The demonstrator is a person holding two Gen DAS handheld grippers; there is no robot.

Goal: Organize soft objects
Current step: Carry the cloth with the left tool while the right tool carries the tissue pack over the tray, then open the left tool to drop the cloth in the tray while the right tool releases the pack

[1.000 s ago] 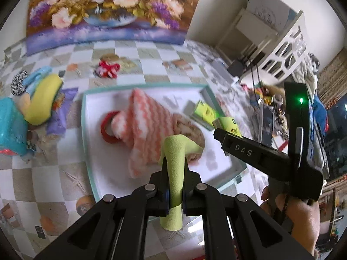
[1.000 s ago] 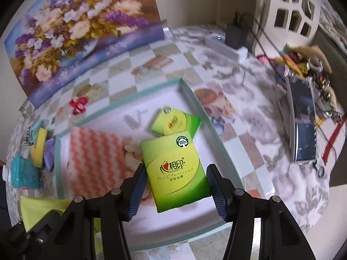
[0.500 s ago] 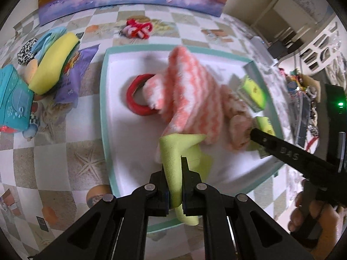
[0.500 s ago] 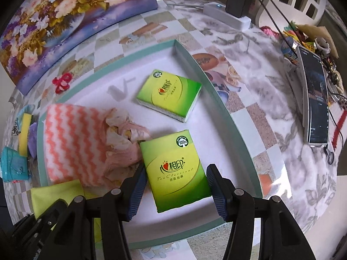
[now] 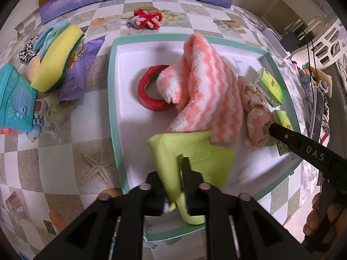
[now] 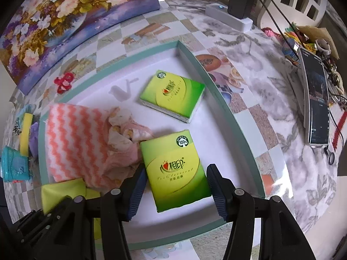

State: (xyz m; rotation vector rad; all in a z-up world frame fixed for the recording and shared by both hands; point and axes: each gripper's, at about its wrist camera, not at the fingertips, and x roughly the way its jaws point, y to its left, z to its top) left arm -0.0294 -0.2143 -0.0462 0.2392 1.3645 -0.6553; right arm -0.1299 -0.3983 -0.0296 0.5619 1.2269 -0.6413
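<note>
A white tray with a teal rim (image 5: 112, 99) (image 6: 219, 91) holds a pink-and-white zigzag towel (image 5: 201, 91) (image 6: 73, 138), a crumpled pink cloth (image 5: 256, 117) (image 6: 125, 143), a red ring (image 5: 149, 93) and a green tissue pack (image 6: 173, 95) (image 5: 269, 86). My left gripper (image 5: 173, 173) is shut on a yellow-green cloth (image 5: 186, 149) low over the tray's near part. My right gripper (image 6: 175, 186) is shut on a second green tissue pack (image 6: 175, 169) at the tray's near right.
Left of the tray lie a yellow sponge (image 5: 56, 58), a purple packet (image 5: 82, 67), a teal box (image 5: 15, 104) and a leopard-print piece (image 5: 27, 48). A red-and-pink yarn knot (image 5: 147, 18) lies beyond it. A floral painting (image 6: 65, 15), power strip (image 6: 227, 17) and phone (image 6: 316, 99) stand nearby.
Both grippers have moved forward and down over the tray. The yellow-green cloth now touches down in the tray; the held tissue pack has come down close to the tray floor beside the pink cloth.
</note>
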